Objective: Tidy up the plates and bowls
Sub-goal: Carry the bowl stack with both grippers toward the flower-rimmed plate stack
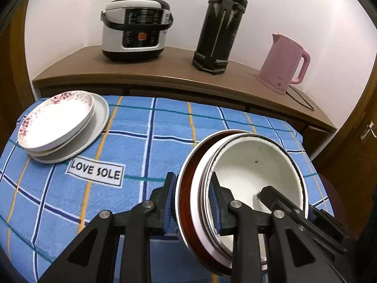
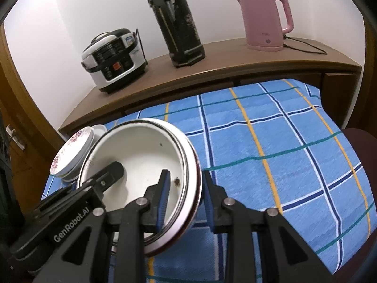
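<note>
Seemingly halfway: the plates [image 1: 61, 122] already sit stacked well ahead-left of the left hand-held gripper [image 1: 192, 202], while both it and the right hand-held gripper [image 2: 185, 198] clamp opposite rims of the nested bowls [image 1: 249, 172] (tilted, seemingly lifted off the surface [image 1: 165, 127]), not yet set down.

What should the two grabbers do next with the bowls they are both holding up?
Probably lower them together onto the blue checked cloth. Both the left gripper and the right gripper pinch opposite rims of the nested bowls, which look tilted and lifted. The plates are already stacked at the far left corner.
</note>
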Available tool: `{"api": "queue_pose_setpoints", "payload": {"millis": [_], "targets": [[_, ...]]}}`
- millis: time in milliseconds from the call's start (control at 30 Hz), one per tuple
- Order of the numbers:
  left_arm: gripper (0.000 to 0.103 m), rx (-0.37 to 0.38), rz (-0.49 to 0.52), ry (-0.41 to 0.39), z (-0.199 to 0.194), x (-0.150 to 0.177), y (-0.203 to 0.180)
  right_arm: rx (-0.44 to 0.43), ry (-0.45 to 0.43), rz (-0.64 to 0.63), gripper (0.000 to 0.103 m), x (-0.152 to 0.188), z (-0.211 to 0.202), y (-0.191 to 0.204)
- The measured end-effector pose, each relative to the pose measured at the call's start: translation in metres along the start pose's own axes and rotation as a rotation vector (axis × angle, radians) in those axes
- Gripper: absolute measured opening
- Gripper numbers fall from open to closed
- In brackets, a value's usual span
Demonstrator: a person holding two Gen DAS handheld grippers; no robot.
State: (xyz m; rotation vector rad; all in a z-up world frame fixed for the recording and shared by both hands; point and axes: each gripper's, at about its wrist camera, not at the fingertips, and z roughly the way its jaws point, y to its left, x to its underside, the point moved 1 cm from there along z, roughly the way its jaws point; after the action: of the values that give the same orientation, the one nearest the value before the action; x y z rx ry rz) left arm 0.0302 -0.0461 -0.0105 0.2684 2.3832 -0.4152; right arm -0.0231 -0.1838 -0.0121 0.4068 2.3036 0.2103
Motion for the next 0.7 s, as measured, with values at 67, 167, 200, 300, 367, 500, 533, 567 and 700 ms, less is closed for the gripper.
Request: {"api": "queue_pose_setpoints", "payload": {"millis": [67, 167, 200, 300, 367, 500, 533, 567, 700], "targets": [[0.03, -0.003, -0.007, 0.0, -0.003, 0.002, 0.006, -0.004, 0.003, -0.01, 0.027, 0.003, -0.001, 0.006], [0.03, -0.011, -0.015, -0.001, -0.006, 0.005, 0.013, -0.011, 0.008, -0.02, 0.027, 0.006, -0.001, 0.012], [0.03, -0.014, -0.017, -0.001, -0.007, 0.005, 0.015, -0.014, 0.01, -0.024, 0.027, 0.007, -0.001, 0.015], [0.03, -0.027, -0.022, -0.006, -0.011, 0.007, 0.022, -0.023, 0.015, -0.035, 0.027, 0.009, 0.0, 0.024], [0.03, -0.035, -0.027, -0.008, -0.014, 0.008, 0.027, -0.03, 0.016, -0.04, 0.027, 0.011, 0.0, 0.028], [0.03, -0.051, -0.038, -0.012, -0.02, 0.011, 0.037, -0.044, 0.021, -0.052, 0.027, 0.015, 0.001, 0.039], [0.03, -0.056, -0.041, -0.013, -0.021, 0.011, 0.04, -0.046, 0.023, -0.055, 0.027, 0.016, 0.001, 0.042], [0.03, -0.059, -0.044, -0.015, -0.022, 0.012, 0.043, -0.048, 0.026, -0.058, 0.027, 0.017, 0.002, 0.044], [0.03, -0.069, -0.056, -0.021, -0.027, 0.013, 0.053, -0.056, 0.031, -0.071, 0.027, 0.021, 0.004, 0.056]]}}
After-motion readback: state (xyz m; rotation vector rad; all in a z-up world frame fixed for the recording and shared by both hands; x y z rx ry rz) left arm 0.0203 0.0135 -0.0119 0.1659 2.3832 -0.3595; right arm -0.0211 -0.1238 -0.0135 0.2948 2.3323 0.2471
